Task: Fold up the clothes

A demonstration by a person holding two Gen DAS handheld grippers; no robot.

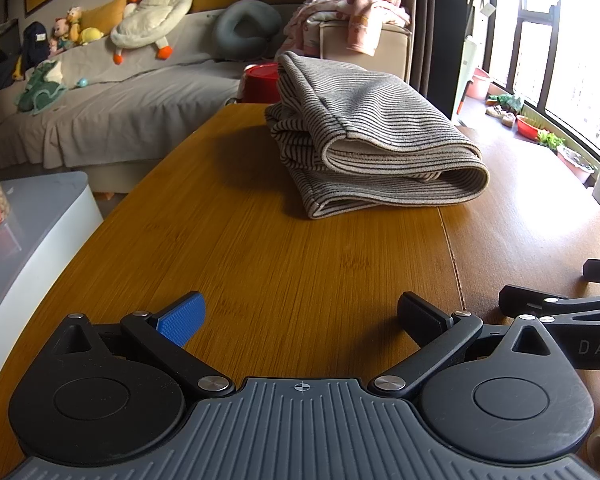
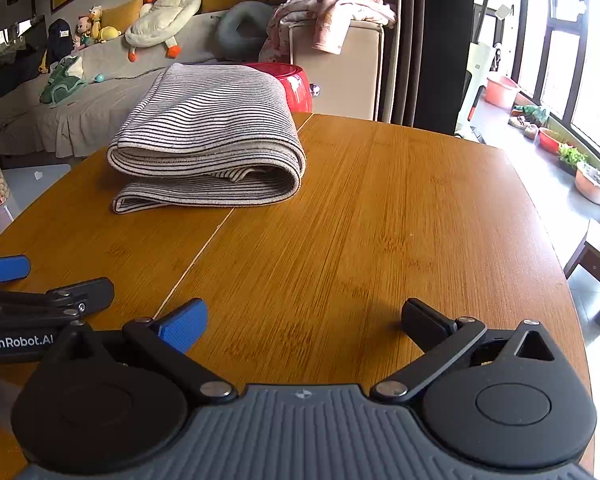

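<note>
A beige garment with thin dark stripes [image 1: 372,140] lies folded in a thick stack on the wooden table [image 1: 260,264], toward its far side. It also shows in the right wrist view [image 2: 208,136], left of centre. My left gripper [image 1: 300,312] is open and empty, low over the table's near part, well short of the garment. My right gripper [image 2: 304,320] is open and empty, beside the left one and also short of the garment. The left gripper's fingers [image 2: 4,270] show at the left edge of the right wrist view.
A red round container [image 2: 296,80] stands just beyond the table's far edge. A grey sofa [image 1: 120,92] with plush toys is at the back left. A beige box [image 2: 348,68] draped with pink cloth stands behind. A white side table [image 1: 40,216] holds a jar at left.
</note>
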